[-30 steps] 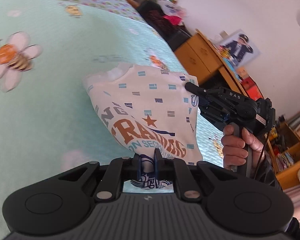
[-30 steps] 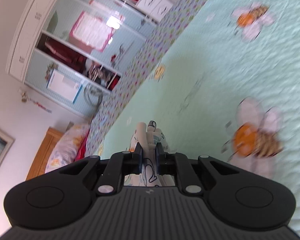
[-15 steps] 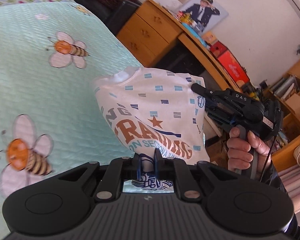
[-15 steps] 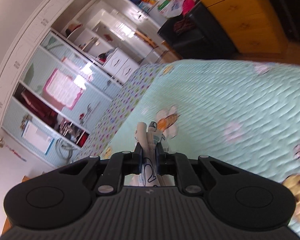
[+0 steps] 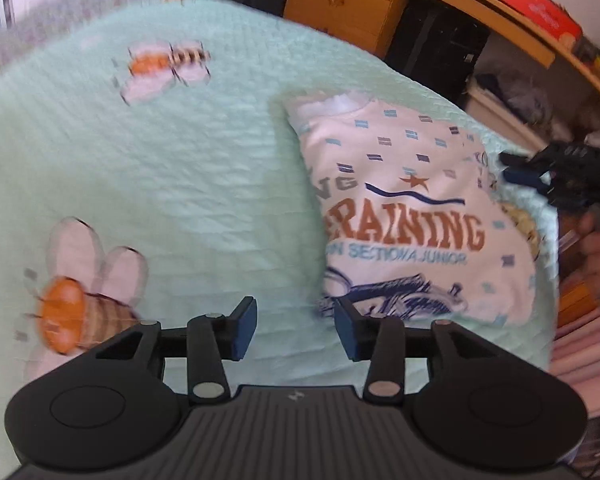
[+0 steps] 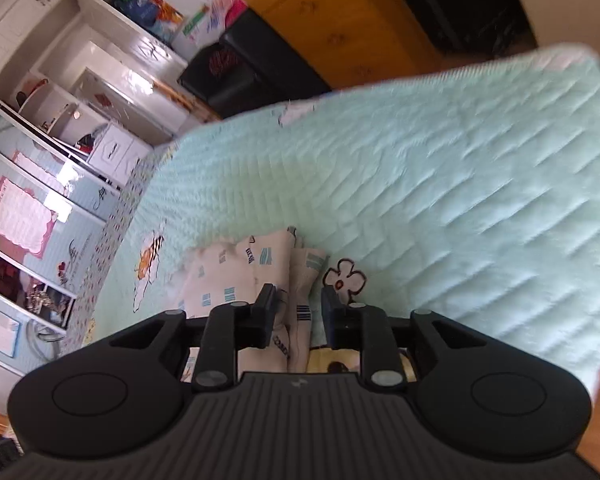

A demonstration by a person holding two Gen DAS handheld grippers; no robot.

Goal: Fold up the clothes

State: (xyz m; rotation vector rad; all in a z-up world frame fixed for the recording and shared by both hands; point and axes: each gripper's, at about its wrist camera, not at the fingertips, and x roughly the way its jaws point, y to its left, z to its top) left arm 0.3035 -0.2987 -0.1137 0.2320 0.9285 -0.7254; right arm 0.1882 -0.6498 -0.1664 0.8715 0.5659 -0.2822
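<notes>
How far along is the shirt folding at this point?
Nearly done, it seems. The printed shirt lies folded into a compact rectangle on the green bedspread. The left tool is opening with nothing between its jaws; the right tool is opening too, the shirt's edge loose between its jaws. What looks left is pulling both away and perhaps smoothing.

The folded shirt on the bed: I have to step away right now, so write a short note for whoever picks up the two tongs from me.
Left tongs: jaws opening, nothing between them; they sit just beside the near edge of the folded shirt.
Right tongs: jaws opening, the shirt's edge between them but no longer pinched.
Shirt: lies folded, print side up, on the mint quilt near the bed's corner.
Done: shirt folded and set down.
Left: draw both tongs clear. No other clothes show in either view, so look around before going on.
</notes>
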